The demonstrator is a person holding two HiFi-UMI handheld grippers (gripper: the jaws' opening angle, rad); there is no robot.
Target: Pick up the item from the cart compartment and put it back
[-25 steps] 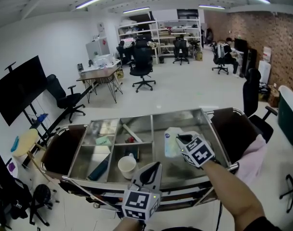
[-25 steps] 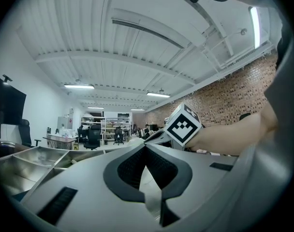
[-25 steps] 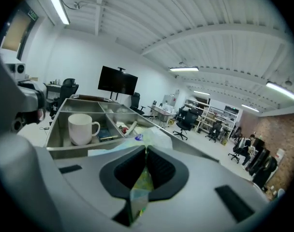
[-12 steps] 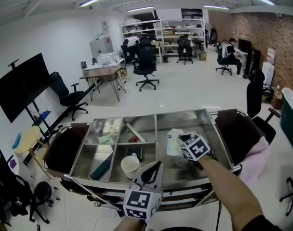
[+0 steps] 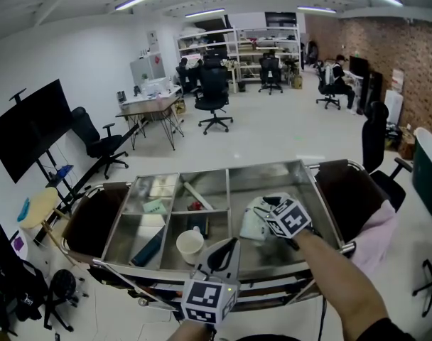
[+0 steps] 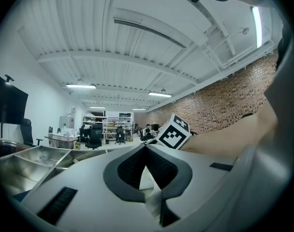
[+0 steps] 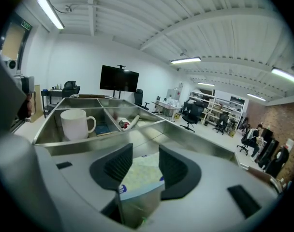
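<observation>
A pale packet with a blue edge (image 5: 251,222) lies in the big right compartment of the steel cart (image 5: 273,165). My right gripper (image 5: 268,215) reaches down into that compartment. Its jaws have just been opening. In the right gripper view the packet (image 7: 139,175) sits between the parted pads (image 7: 119,163), and they do not press on it. My left gripper (image 5: 230,244) hovers at the cart's near edge, pointing level. In the left gripper view its tips (image 6: 146,146) meet with nothing between them.
A white mug (image 5: 190,246) stands in the front middle compartment, a blue book (image 5: 146,247) in the front left one. Small items fill the back compartments (image 5: 191,197). Black bags hang at both cart ends (image 5: 92,222). Office chairs and desks stand beyond.
The packet, held upright before, now lies lower and flatter in the compartment. The right gripper sank a little and its jaws parted. The left gripper has not moved.
</observation>
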